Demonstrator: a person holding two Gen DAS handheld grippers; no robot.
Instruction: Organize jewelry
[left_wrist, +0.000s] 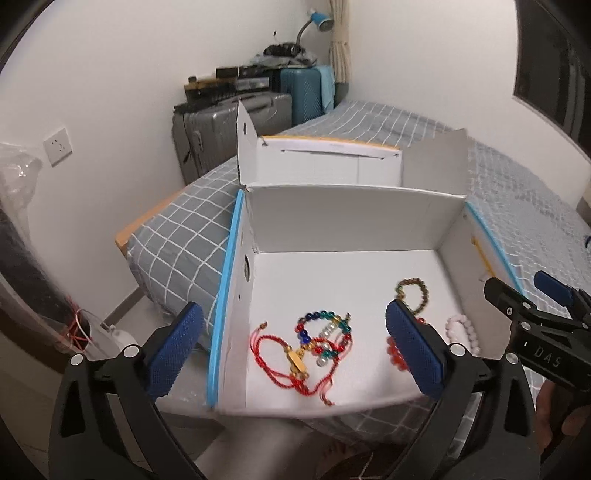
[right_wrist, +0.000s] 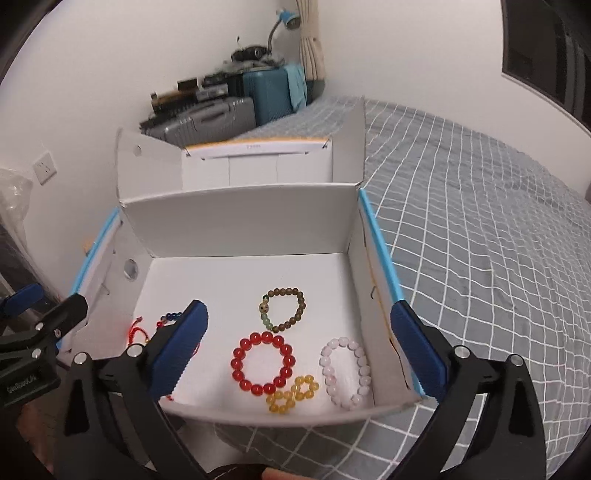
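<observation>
**Bracelets Laid Out in Open Box on Bed**

A white cardboard box (right_wrist: 240, 218) with blue-edged sides sits open on a bed (right_wrist: 480, 229) covered in grey checked bedding, its lid flap standing up behind it. Both pairs of tongs hang above the near edge with jaws spread wide and nothing between them: the left tongs (left_wrist: 293, 349) over the left half of the box, the right tongs (right_wrist: 299, 349) over the right half.

On the box floor lie the jewelry pieces. At left, a red cord bracelet (left_wrist: 280, 360) with a gold charm tangles with a multicoloured bead bracelet (left_wrist: 325, 332). Toward the right, a red bead bracelet (right_wrist: 263, 362) lies beside a small yellow bead bracelet (right_wrist: 293, 394), apparently touching it, though the view is soft there. A pale pink bead bracelet (right_wrist: 345, 371) rests near the right wall, and a brown bead bracelet (right_wrist: 283, 309) lies further back.

Suitcases (right_wrist: 207, 118) stand against the far wall.
</observation>
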